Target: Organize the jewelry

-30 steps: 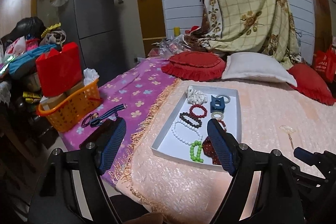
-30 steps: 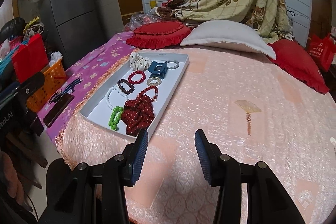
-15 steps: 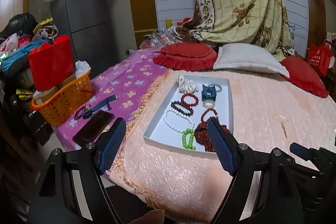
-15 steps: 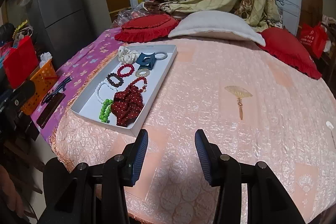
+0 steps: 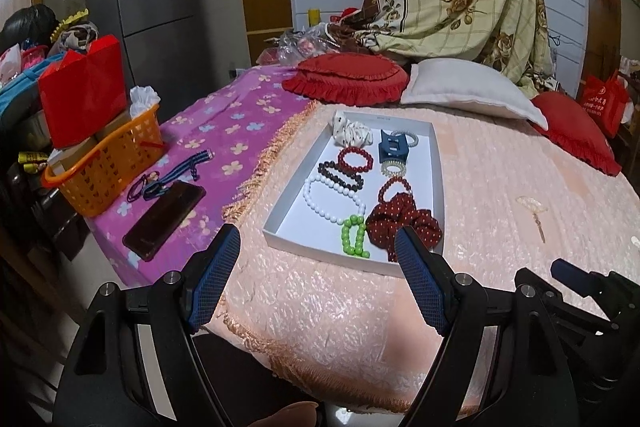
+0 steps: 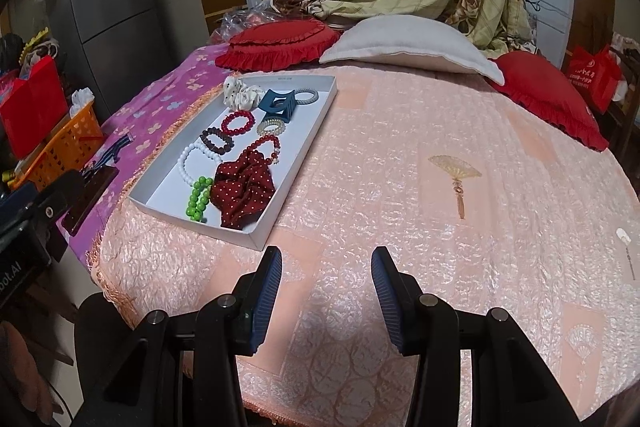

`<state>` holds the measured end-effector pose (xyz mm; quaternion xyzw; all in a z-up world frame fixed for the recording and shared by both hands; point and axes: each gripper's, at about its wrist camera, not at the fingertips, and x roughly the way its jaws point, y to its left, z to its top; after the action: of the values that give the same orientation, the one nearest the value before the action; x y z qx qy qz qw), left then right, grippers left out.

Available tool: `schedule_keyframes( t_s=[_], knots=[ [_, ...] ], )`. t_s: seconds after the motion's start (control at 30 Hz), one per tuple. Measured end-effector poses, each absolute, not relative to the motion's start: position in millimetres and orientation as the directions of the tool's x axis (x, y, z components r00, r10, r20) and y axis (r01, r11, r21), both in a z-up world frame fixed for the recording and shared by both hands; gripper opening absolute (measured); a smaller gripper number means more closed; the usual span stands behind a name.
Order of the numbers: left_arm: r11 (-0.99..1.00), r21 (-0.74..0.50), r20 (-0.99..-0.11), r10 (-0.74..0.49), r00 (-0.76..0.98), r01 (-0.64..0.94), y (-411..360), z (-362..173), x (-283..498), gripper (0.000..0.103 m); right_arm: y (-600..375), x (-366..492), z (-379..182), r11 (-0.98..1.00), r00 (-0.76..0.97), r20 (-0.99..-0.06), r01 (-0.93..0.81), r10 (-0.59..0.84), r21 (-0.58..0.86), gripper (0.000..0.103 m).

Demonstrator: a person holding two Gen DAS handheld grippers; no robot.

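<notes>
**Desk:** Where do you stand on the jewelry?

**Me:** I judge I'm between steps. Both tools hang over the near edge of the pink brocade bedspread (image 6: 420,131), holding nothing. The left gripper (image 5: 318,259) has its jaws spread wide; the right gripper (image 6: 326,277) is parted too, a little narrower, over bare cloth.

**Desk:** And the pieces?

**Me:** All in the shallow white cardboard tray (image 5: 437,163) on the bedspread, just ahead of my left tool. Nearest me lie a green bead bracelet (image 5: 354,235) and a dark red polka-dot scrunchie (image 5: 404,221), touching each other. Behind them sit a white bead bracelet (image 5: 332,201), a dark brown bead bracelet (image 5: 340,179), a red bead bracelet (image 5: 355,159), a blue plastic claw clip (image 5: 393,149) and a white fabric scrunchie (image 5: 352,131) at the far end.

**Desk:** Next move?

**Me:** If more sorting is wanted, I'd bring the left tool forward and down on the green beads, narrowing the jaws first. They touch the scrunchie, so I'd risk catching the fabric.

**Desk:** Any writing?

**Me:** The letters "bot.AI" on the left tool's body at the right view's edge. The red shopping bag (image 6: 596,75) carries print too small to read.
</notes>
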<state>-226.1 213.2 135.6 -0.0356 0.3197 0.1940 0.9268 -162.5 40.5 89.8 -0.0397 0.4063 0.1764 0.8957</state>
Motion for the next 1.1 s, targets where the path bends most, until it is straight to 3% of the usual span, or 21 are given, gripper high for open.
schedule_keyframes(
  t_s=[1.1],
  knots=[
    [0.939,0.014,-0.689,0.258,0.677,-0.343,221.3,109.0,-214.8,0.08,44.5,-158.6,77.2,0.944,0.593,-0.768,-0.325,0.243,0.048,0.045]
  ],
)
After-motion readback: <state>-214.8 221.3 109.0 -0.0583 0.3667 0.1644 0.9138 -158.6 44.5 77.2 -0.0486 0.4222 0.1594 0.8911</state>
